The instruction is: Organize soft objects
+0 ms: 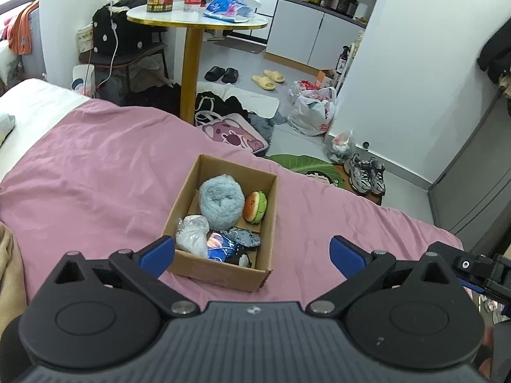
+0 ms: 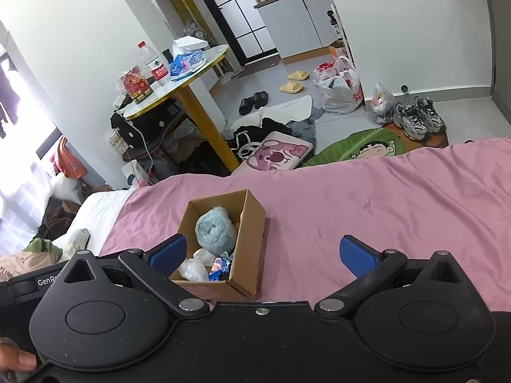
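Observation:
A brown cardboard box (image 1: 266,223) (image 2: 252,223) rests on the pink bedsheet (image 1: 95,175) (image 2: 383,198). Inside it lie a fluffy light-blue plush (image 1: 220,202) (image 2: 215,229), a small burger toy (image 1: 254,207), a crumpled clear plastic bag (image 1: 193,234) (image 2: 194,269), a blue printed packet (image 1: 218,245) (image 2: 220,266) and a grey fuzzy item (image 1: 244,237). My left gripper (image 1: 252,252) stands open just before the box's near end, with nothing between its blue pads. My right gripper (image 2: 263,253) is open too, its left pad (image 2: 169,252) beside the box's near left corner.
Beyond the bed's far edge stand a round yellow-legged table (image 1: 194,22) (image 2: 179,86) with a bottle and bags, a pink cartoon bag (image 1: 233,131) (image 2: 278,153), plastic bags, slippers and sneakers (image 1: 367,174) (image 2: 418,118) on the floor. A white pillow area (image 1: 25,102) lies left.

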